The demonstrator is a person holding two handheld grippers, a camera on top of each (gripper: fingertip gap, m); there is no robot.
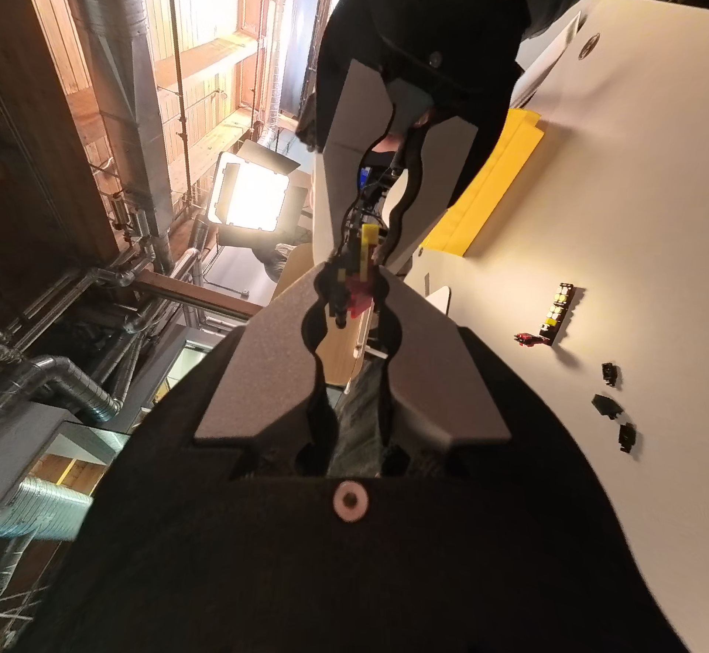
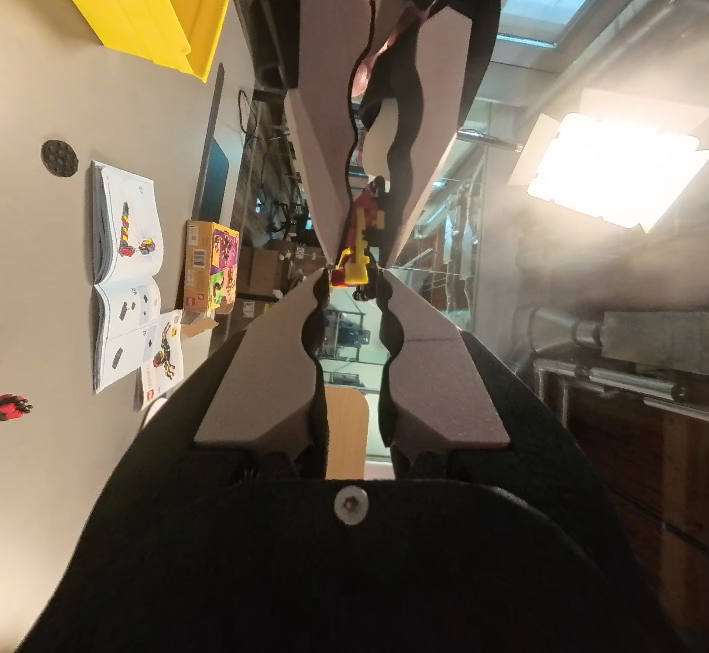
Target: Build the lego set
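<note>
The left gripper [image 1: 351,281] and right gripper [image 2: 355,270] are meeting tip to tip in the air beside the white table [image 1: 575,212], both clamping onto one red, yellow and black lego model [image 2: 355,251]. Farther off, a yellow bin [image 2: 153,5] is sitting near the table's edge, contents hidden. An open instruction booklet [image 2: 126,274] and the set's box [image 2: 211,266] are lying well apart from it.

Left wrist view: rolled sideways, close behind its fingers, facing the right gripper [image 1: 378,247] | Right wrist view: rolled opposite, close, facing the left gripper [image 2: 358,264] | Shared: lego assembly [image 1: 358,281] between tips, table [image 1: 575,212], yellow bin [image 2: 134,1].
</note>
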